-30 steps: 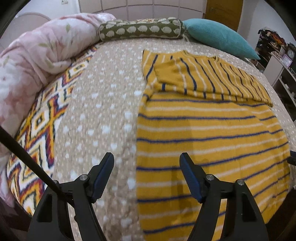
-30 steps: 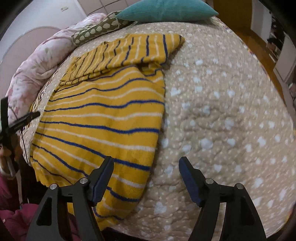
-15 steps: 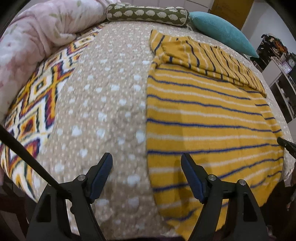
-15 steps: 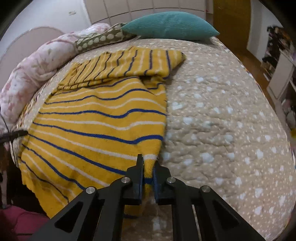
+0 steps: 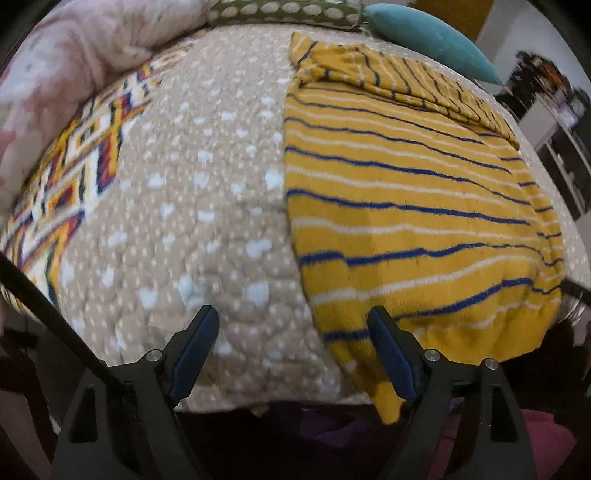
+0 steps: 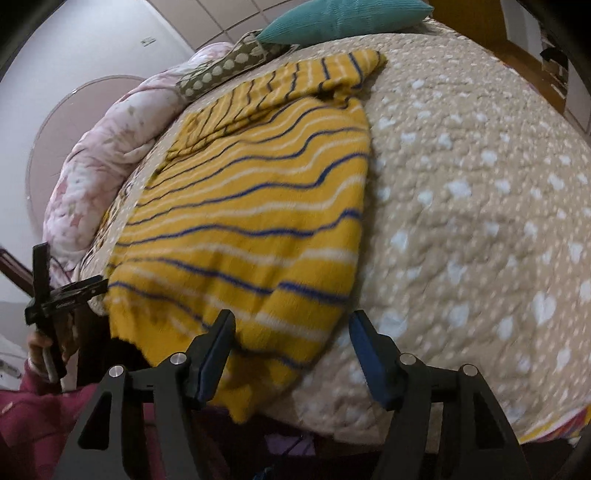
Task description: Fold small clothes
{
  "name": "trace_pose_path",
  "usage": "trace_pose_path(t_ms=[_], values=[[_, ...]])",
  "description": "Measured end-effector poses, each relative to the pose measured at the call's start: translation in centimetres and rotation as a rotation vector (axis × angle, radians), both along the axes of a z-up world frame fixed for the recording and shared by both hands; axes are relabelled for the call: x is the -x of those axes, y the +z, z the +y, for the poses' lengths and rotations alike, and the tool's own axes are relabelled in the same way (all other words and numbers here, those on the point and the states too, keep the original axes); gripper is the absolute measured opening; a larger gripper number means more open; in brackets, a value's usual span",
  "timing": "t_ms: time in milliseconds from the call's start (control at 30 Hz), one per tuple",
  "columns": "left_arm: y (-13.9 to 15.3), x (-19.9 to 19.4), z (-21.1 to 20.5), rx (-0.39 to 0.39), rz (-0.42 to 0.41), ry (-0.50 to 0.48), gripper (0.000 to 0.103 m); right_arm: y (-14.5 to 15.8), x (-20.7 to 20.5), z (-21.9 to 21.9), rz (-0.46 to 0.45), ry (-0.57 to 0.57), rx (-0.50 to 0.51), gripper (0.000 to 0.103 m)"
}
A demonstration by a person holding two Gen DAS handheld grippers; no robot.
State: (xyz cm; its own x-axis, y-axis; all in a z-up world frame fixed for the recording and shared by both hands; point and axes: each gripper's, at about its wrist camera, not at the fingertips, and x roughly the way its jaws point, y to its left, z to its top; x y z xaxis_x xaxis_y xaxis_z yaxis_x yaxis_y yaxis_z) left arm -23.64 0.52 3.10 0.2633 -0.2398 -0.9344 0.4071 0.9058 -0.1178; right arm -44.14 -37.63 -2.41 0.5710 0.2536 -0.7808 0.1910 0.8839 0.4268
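Observation:
A yellow sweater with blue and white stripes [image 5: 406, 206] lies flat on the bed, sleeves folded across its far end, hem hanging over the bed's near edge. It also shows in the right wrist view [image 6: 258, 206]. My left gripper [image 5: 291, 336] is open at the near edge, its jaws on either side of the hem's left corner. My right gripper [image 6: 290, 339] is open, its jaws on either side of the hem's right corner. The left gripper shows at the far left of the right wrist view [image 6: 62, 295].
The bed has a beige quilt with white spots [image 5: 207, 192]. A pink floral duvet [image 5: 66, 62] is bunched at the left. A green spotted bolster [image 5: 288, 13] and a teal pillow [image 5: 432, 37] lie at the head. Shelves [image 5: 569, 147] stand at the right.
My right gripper was shut on the hem's right corner half a second ago and is now open. Both grippers have drawn back to the bed's near edge, and the hem now hangs over it.

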Motion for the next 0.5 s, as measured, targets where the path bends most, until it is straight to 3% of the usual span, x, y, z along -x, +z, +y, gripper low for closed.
trace_pose_path(t_ms=[100,233,500], values=[[-0.1,0.5,0.3,0.026,0.059,-0.012,0.082,-0.2,0.5,0.8,-0.010,0.032,-0.004,0.075],[0.3,1.8,-0.4,0.058,0.081,-0.102,0.082,-0.3,0.6,1.6,-0.013,0.050,-0.015,0.078],[-0.3,2.8,-2.2,0.008,0.068,-0.171,0.082,-0.3,0.3,2.7,-0.016,0.100,-0.039,0.080]])
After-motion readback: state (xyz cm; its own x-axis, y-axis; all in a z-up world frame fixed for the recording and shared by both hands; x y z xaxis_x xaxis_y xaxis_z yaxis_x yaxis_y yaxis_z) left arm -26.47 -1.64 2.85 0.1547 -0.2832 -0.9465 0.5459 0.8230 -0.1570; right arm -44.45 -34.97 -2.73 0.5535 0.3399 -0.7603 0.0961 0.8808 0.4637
